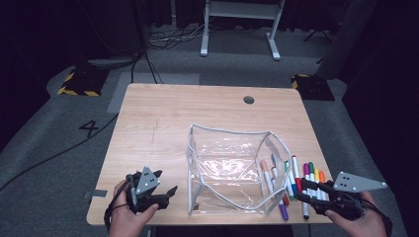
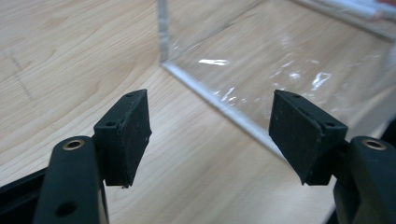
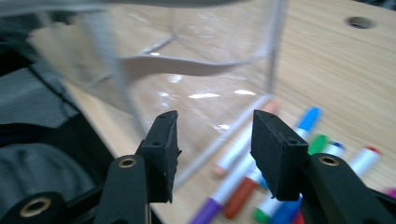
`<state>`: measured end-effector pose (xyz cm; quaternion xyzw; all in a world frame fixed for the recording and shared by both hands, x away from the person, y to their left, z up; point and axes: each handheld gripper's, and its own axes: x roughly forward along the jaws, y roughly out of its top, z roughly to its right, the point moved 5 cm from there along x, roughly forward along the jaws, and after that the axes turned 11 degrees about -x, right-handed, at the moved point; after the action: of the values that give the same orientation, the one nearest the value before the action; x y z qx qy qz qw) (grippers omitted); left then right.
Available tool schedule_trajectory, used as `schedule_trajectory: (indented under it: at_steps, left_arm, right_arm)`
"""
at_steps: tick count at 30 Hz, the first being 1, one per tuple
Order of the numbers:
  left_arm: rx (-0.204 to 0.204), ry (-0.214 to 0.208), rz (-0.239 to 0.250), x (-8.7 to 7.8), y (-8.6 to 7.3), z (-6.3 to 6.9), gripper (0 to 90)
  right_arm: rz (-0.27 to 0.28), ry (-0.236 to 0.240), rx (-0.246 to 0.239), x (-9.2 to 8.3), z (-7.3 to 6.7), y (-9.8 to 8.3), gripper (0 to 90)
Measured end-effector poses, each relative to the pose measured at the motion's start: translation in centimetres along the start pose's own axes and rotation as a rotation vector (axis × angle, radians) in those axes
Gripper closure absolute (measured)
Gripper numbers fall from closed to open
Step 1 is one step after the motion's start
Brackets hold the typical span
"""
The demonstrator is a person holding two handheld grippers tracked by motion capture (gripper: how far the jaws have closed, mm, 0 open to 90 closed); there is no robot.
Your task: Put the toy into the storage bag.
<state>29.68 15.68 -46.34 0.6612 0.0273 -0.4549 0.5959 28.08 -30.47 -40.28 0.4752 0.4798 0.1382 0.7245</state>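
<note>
The clear pouch point(image 1: 232, 170) stands open on the counter point(image 1: 158, 118), markers point(image 1: 296, 180) just beside it, between the left gripper point(image 1: 165, 190) and right gripper point(image 1: 305, 190), both with fingers spread wide, holding nothing.

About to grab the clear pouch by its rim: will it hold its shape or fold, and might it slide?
The clear pouch will probably flex: its thin film walls look wrinkled and the top rim sags and bows. It looks light, holding nothing, so a push likely slides it across the smooth wooden table. The white edging probably offers firmer grip than film.
</note>
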Motion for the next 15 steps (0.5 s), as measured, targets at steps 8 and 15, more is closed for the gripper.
schedule_trajectory:
  at_steps: [8, 15]
  left_arm:
    - [0.005, 0.095, -0.065, 2.9, -2.0, -3.1, 30.9]
    - [-0.022, 0.058, -0.075, 4.8, -3.5, -4.7, 30.2]
  right_arm:
    - [-0.081, -0.136, 0.090, -0.3, 4.7, -3.5, 53.5]
    - [-0.223, -0.249, 0.156, -1.0, 9.0, -8.0, 55.3]
